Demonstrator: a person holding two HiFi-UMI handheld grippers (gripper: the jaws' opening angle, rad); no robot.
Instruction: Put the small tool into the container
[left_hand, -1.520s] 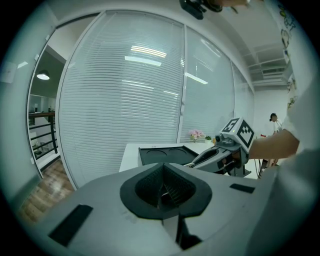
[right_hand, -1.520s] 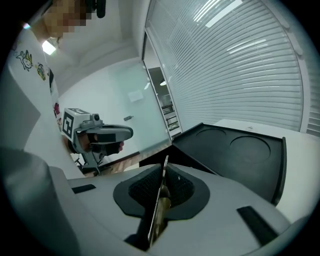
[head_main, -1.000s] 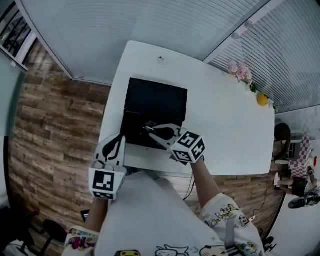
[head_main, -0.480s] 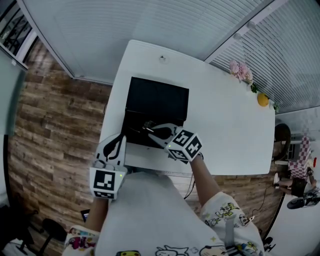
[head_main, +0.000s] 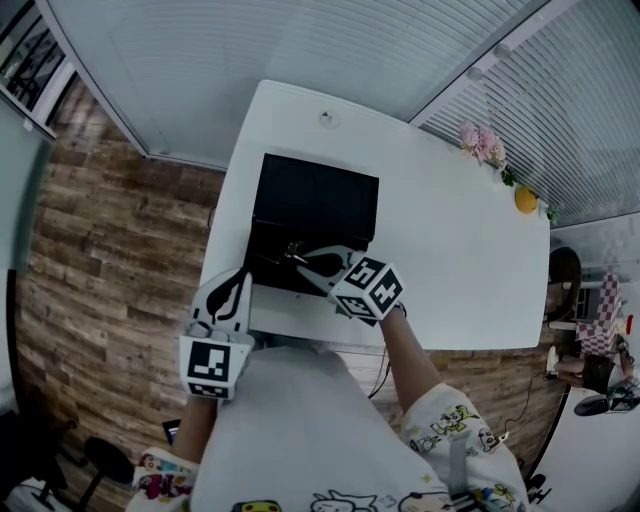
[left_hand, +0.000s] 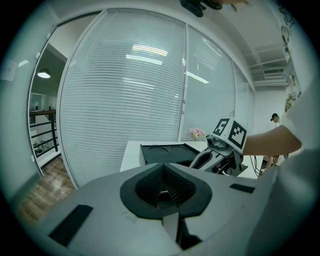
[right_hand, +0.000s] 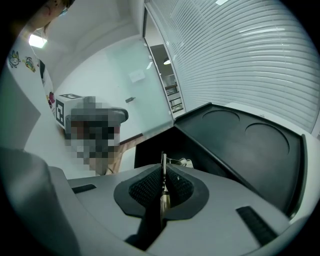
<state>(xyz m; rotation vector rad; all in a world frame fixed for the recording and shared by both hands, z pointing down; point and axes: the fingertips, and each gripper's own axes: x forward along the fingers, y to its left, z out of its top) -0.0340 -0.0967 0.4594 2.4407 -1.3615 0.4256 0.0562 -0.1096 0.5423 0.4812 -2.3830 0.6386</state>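
A black container (head_main: 270, 265) stands open on the white table (head_main: 450, 260), its lid (head_main: 315, 205) laid back behind it. My right gripper (head_main: 298, 256) reaches over the open compartment (right_hand: 152, 150) from the near side. Its jaws are closing, and the pads press on a thin flat metal tool (right_hand: 163, 165) that stands upright between them. A small pale item (right_hand: 181, 162) lies inside the container just beyond the jaws. My left gripper (head_main: 228, 292) hangs at the table's near left edge, shut and with nothing in it (left_hand: 162, 189). From there I see the right gripper (left_hand: 200, 161) at the container (left_hand: 165, 150).
Pink flowers (head_main: 480, 143) and a yellow object (head_main: 525, 199) sit at the table's far right corner. A small knob (head_main: 324, 118) lies near the far edge. Glass walls with blinds stand behind the table, and wooden floor (head_main: 110, 250) lies to the left.
My right gripper has edged a little left and nearer over the container with the tool in it. The left gripper has stayed where it was.
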